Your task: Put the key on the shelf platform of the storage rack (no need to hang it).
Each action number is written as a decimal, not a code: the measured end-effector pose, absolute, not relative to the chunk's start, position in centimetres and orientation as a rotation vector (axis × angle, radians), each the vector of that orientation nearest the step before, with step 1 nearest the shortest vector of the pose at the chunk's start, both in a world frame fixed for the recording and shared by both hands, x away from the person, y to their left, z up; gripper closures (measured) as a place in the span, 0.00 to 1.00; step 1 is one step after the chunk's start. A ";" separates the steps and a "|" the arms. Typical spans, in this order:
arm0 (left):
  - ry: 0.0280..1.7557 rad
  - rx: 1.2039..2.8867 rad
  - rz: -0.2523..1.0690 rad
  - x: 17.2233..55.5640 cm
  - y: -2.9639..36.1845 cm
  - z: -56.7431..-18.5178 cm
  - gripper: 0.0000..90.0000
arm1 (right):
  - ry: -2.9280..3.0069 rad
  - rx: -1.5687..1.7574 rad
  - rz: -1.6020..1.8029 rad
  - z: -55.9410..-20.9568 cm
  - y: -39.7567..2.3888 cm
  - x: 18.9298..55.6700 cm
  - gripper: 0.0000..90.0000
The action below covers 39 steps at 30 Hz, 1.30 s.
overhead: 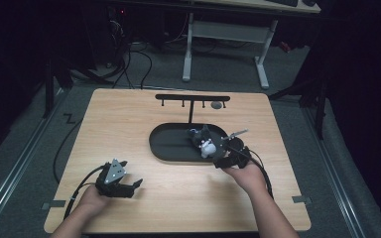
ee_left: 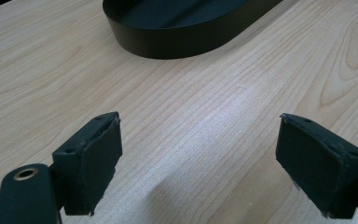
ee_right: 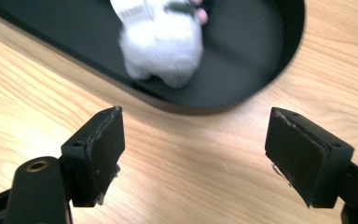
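Note:
A black oval tray (overhead: 166,146) sits mid-table with a small white and grey plush toy (overhead: 204,142) lying in its right end. In the right gripper view the white plush toy (ee_right: 165,44) lies inside the tray (ee_right: 270,56), just beyond the open right gripper (ee_right: 193,154), whose jaws hold nothing. In the high view the right gripper (overhead: 224,157) rests at the tray's front right rim. The left gripper (overhead: 131,187) lies near the table's front left, open and empty. Ahead of the left gripper (ee_left: 198,163) stands the tray (ee_left: 182,42) wall.
A black rack with small hooks (overhead: 192,99) stands behind the tray, a grey round object (overhead: 217,104) at its right end. The wooden table (overhead: 129,124) has bare surface left of the tray. Cables trail from both grippers. A white desk frame (overhead: 225,34) stands beyond.

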State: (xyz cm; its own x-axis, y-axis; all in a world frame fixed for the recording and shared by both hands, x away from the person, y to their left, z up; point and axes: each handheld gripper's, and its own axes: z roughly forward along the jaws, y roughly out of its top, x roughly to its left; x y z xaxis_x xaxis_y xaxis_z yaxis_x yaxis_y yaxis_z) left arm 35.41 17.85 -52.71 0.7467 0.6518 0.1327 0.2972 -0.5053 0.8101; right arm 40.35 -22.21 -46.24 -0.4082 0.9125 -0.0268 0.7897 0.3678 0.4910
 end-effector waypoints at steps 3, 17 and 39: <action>0.712 2.119 0.548 35.4 17.8 -52.7 0.17 | 2.313 1.499 0.629 -46.7 -23.1 39.4 0.21; 0.714 2.120 0.548 35.4 17.8 -52.7 0.17 | 2.148 1.465 0.853 -49.3 -25.4 33.3 0.18; 0.704 2.138 0.540 35.6 17.6 -52.7 0.17 | 2.010 1.306 1.049 -51.6 -25.9 27.7 0.15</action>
